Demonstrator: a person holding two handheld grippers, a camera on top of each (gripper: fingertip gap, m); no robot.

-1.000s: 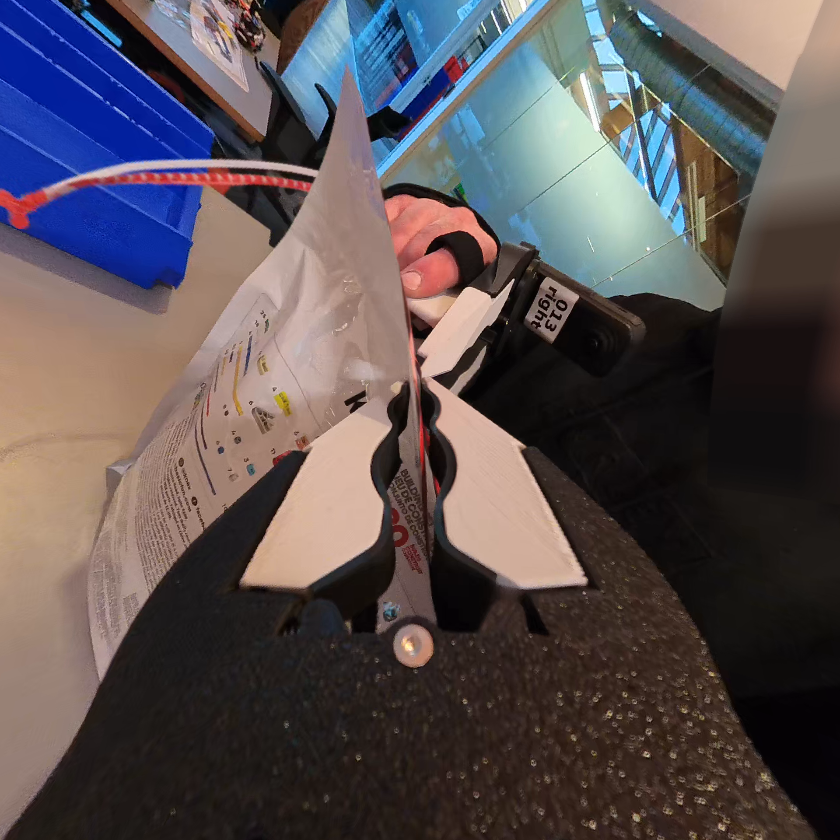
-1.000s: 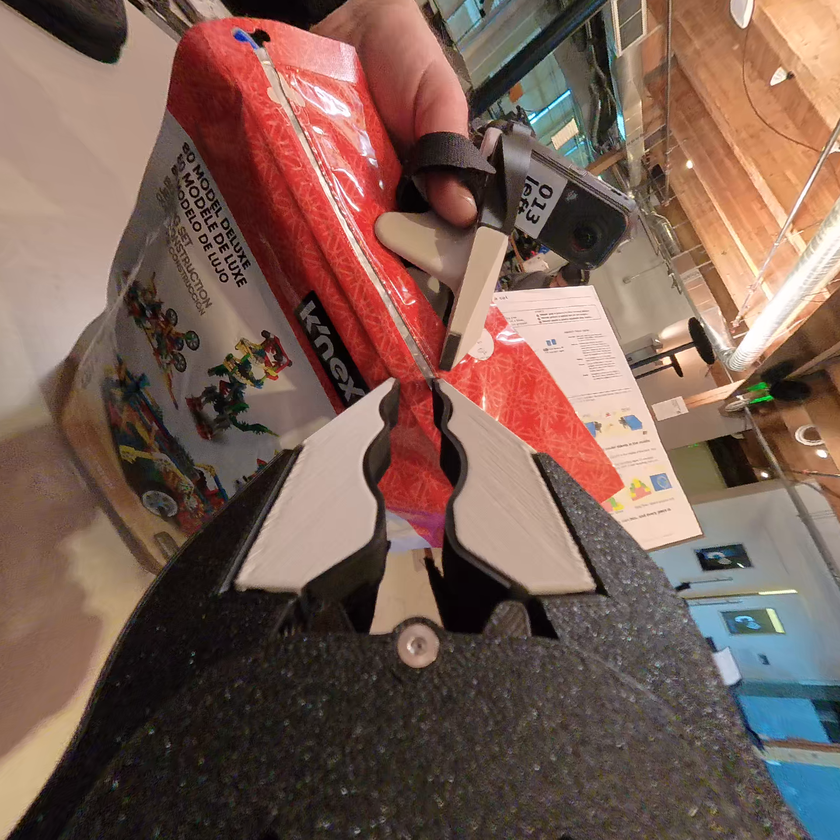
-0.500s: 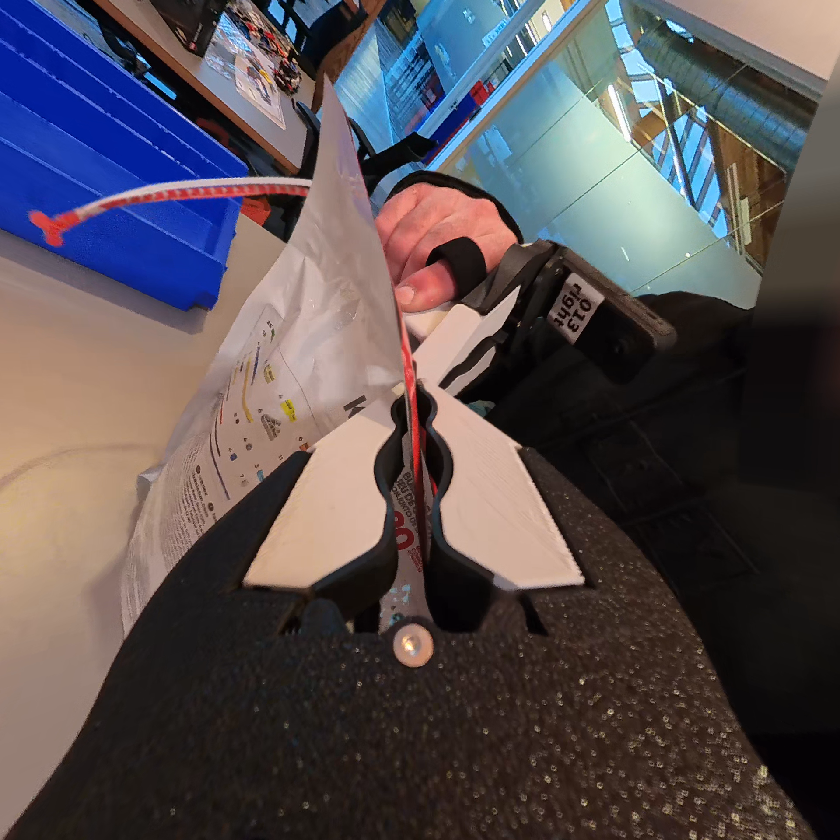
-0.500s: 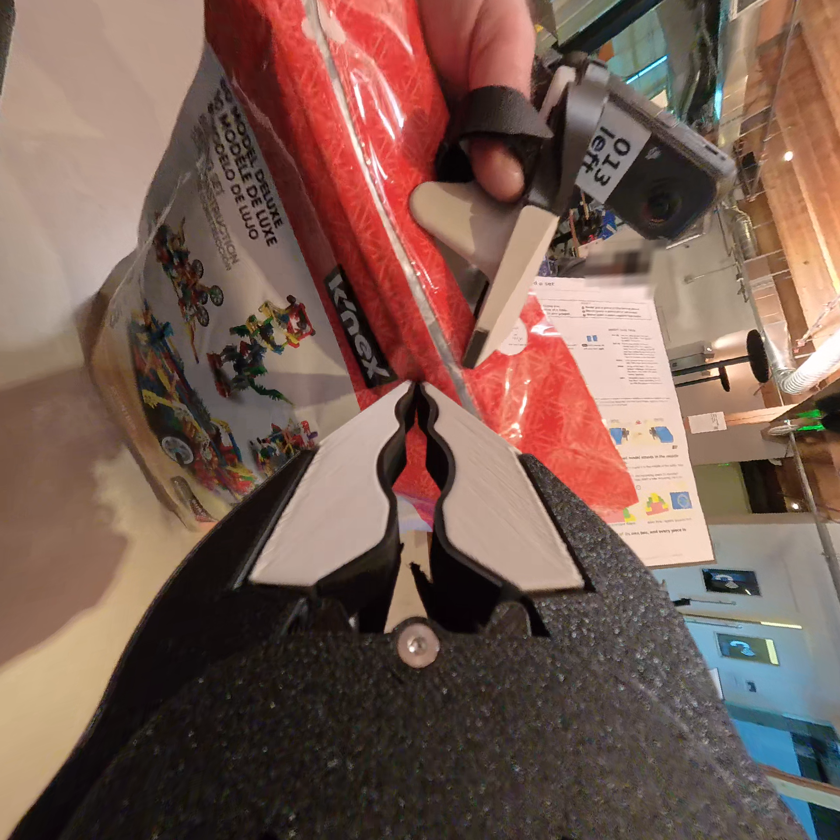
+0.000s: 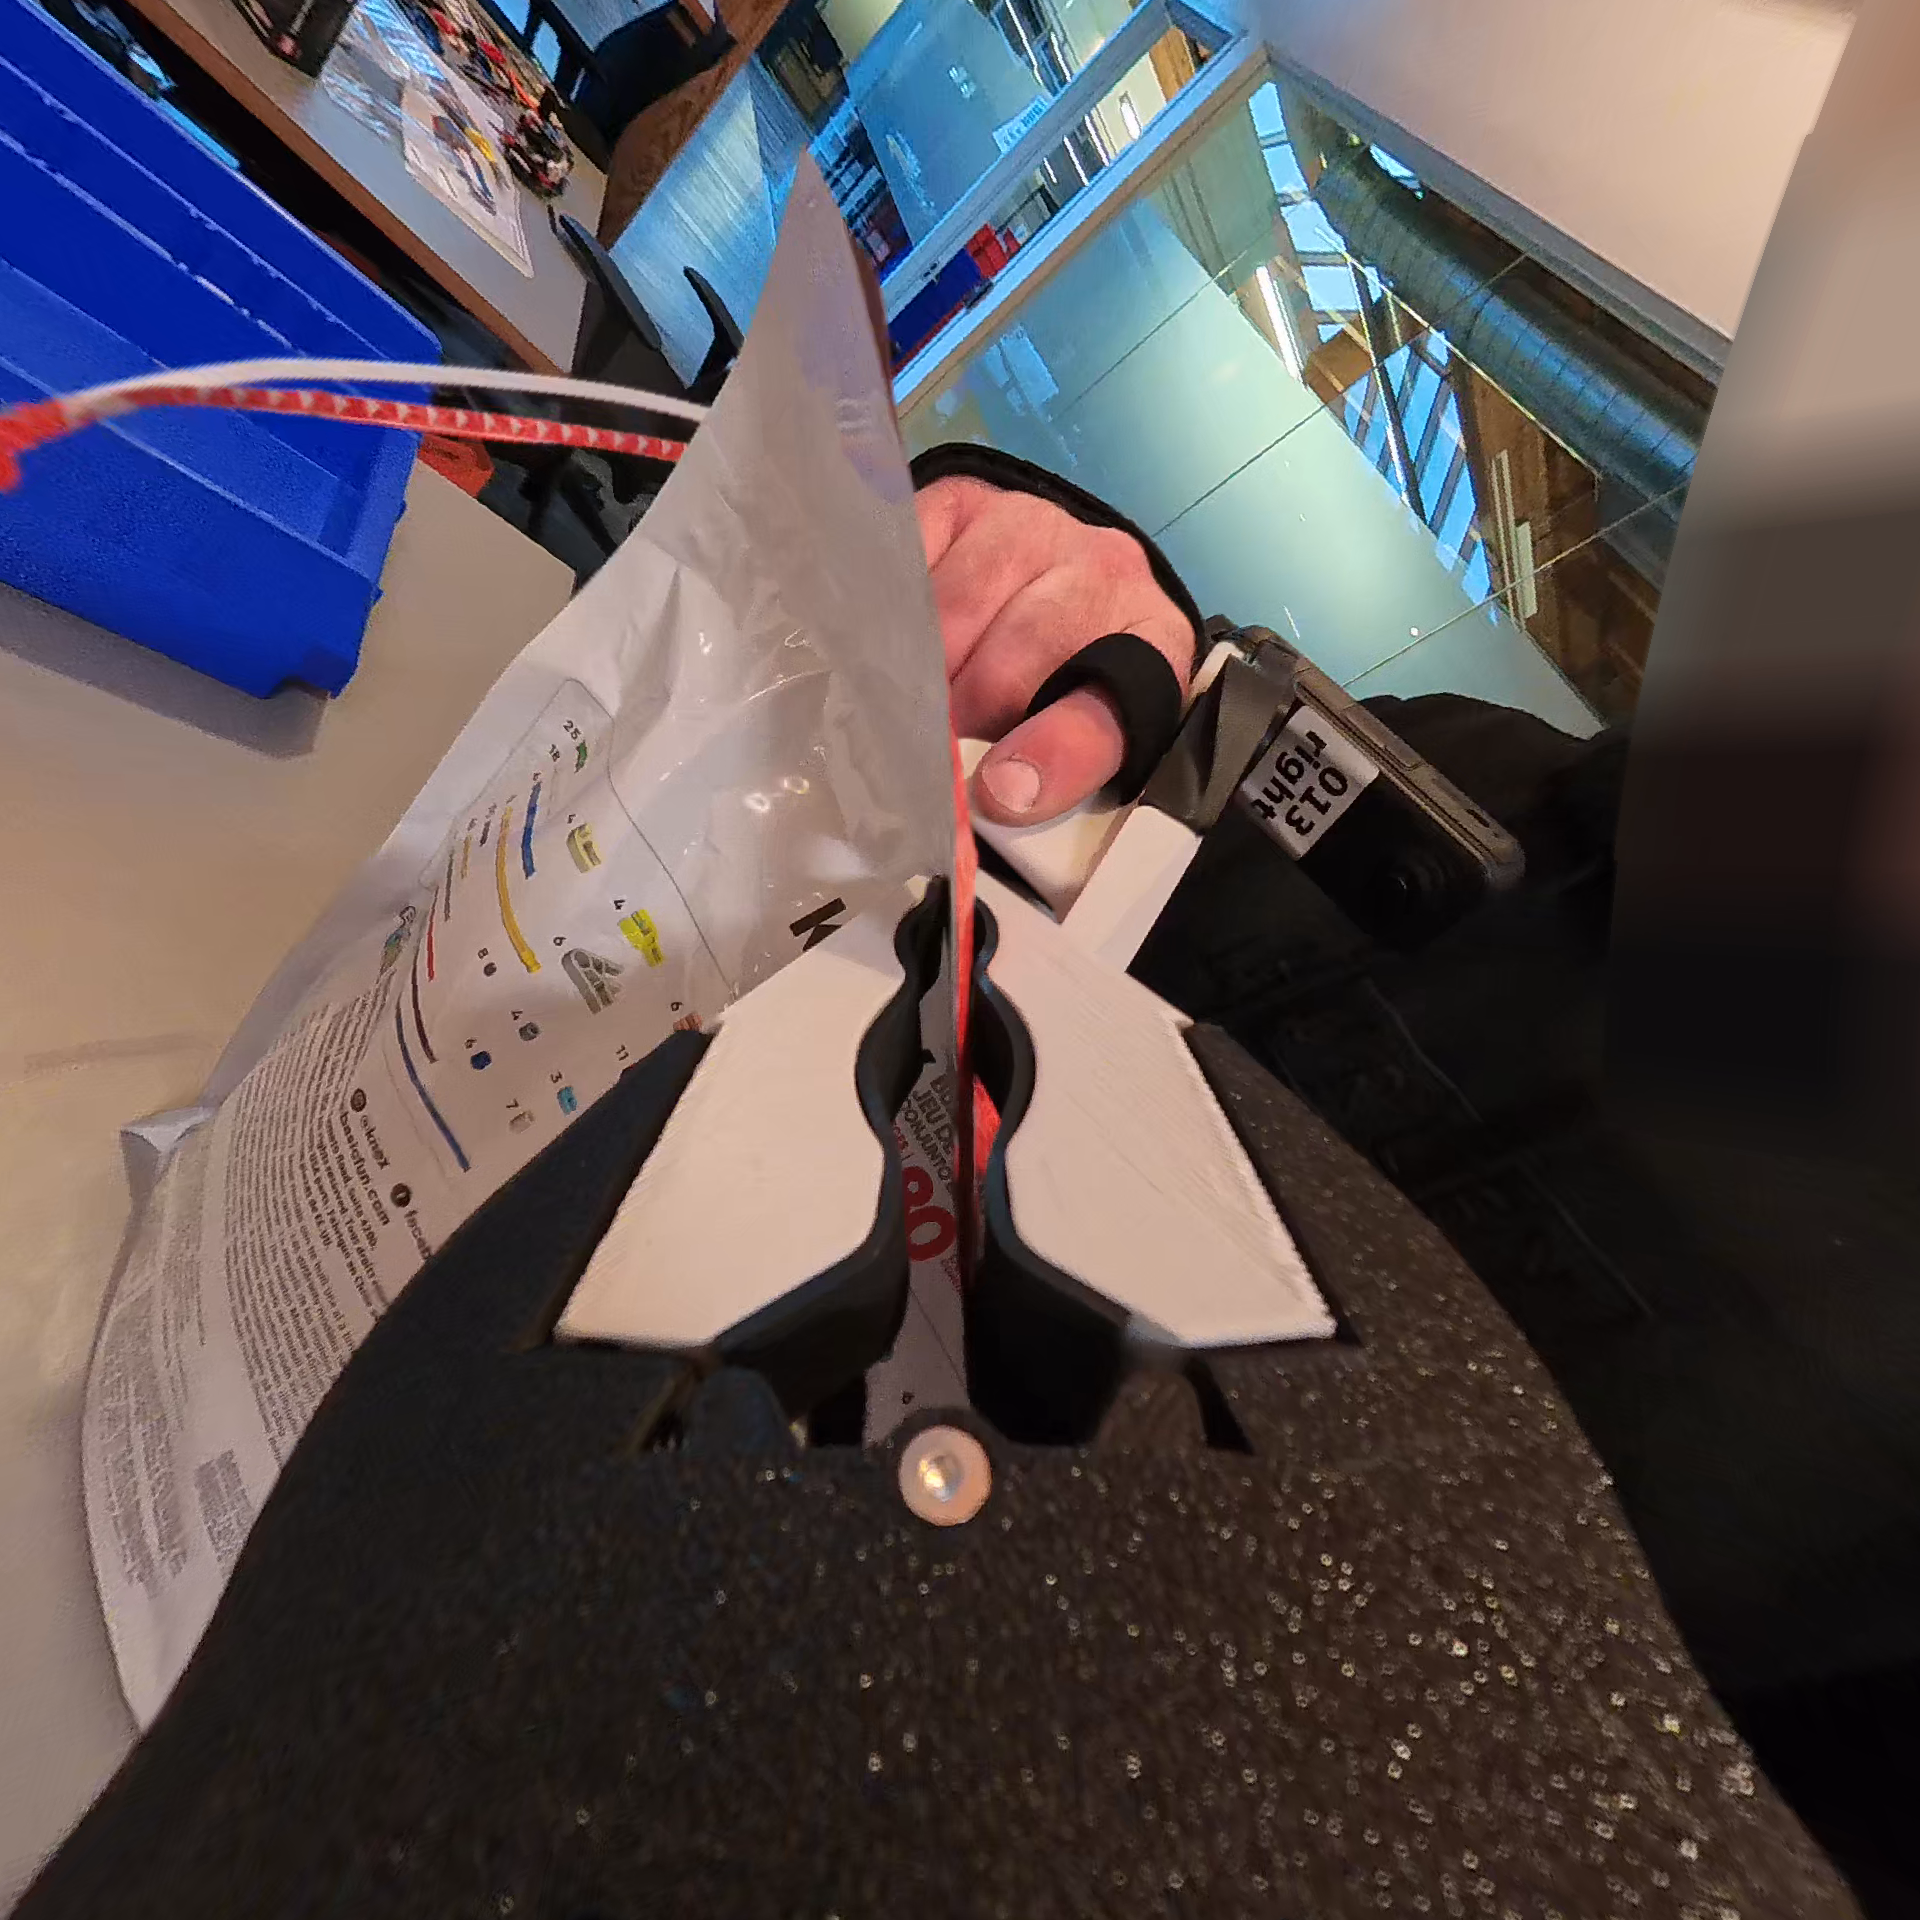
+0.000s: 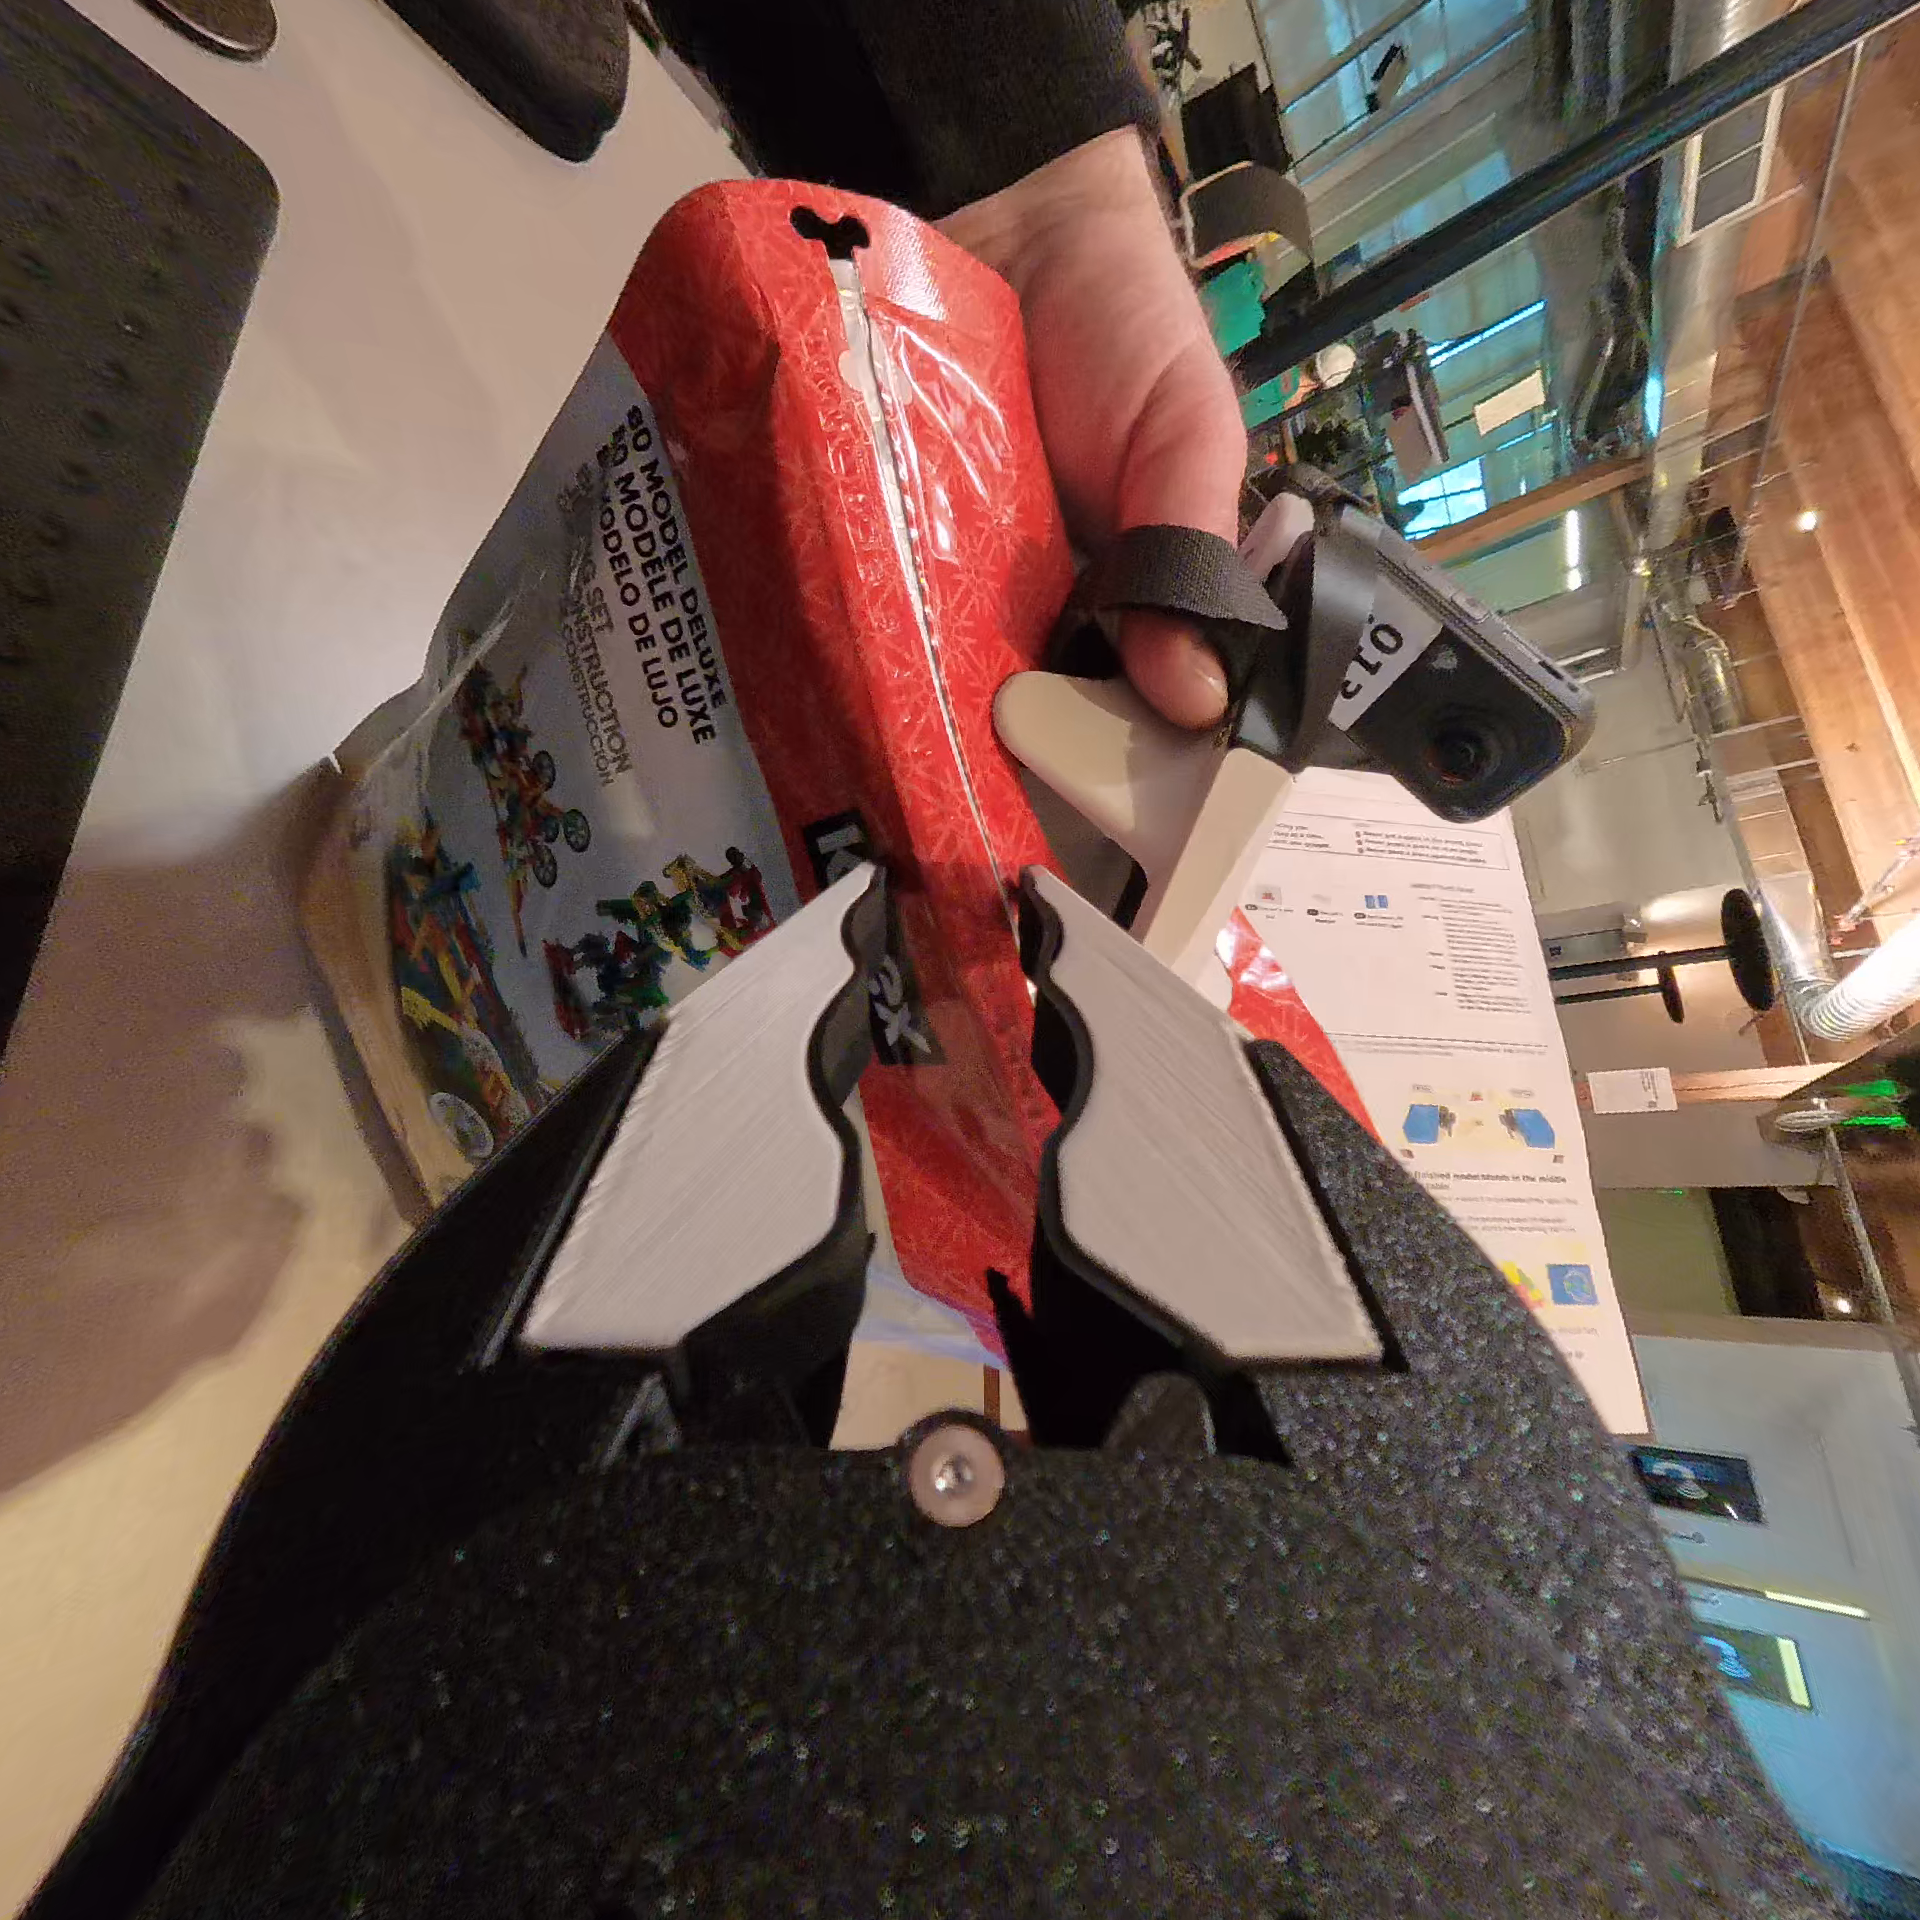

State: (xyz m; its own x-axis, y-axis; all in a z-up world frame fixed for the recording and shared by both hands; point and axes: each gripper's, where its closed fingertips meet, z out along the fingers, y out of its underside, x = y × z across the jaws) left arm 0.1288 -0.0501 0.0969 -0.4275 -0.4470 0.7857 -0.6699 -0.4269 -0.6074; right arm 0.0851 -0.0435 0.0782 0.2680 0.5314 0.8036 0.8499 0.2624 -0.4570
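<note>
A plastic toy-set bag stands on the table, its white printed back in the left wrist view and its red top and pictured front in the right wrist view. My left gripper is shut on the bag's top edge; it also shows in the right wrist view, with a hand on it. My right gripper is open, its fingers standing either side of the red top. It shows behind the bag in the left wrist view. A torn red-and-white strip hangs out from the bag's top to the left.
A blue bin stands on the pale table left of the bag. A printed sheet lies beyond the bag on the right. A black pad lies at the table's far left. A second desk with parts stands behind. The left gripper's tips are roughly 4 centimetres from the right gripper's.
My right gripper was shut on the bag's red top edge and has now opened, its fingers apart around it. My left gripper stays shut on the bag. The bag has tilted a little.
</note>
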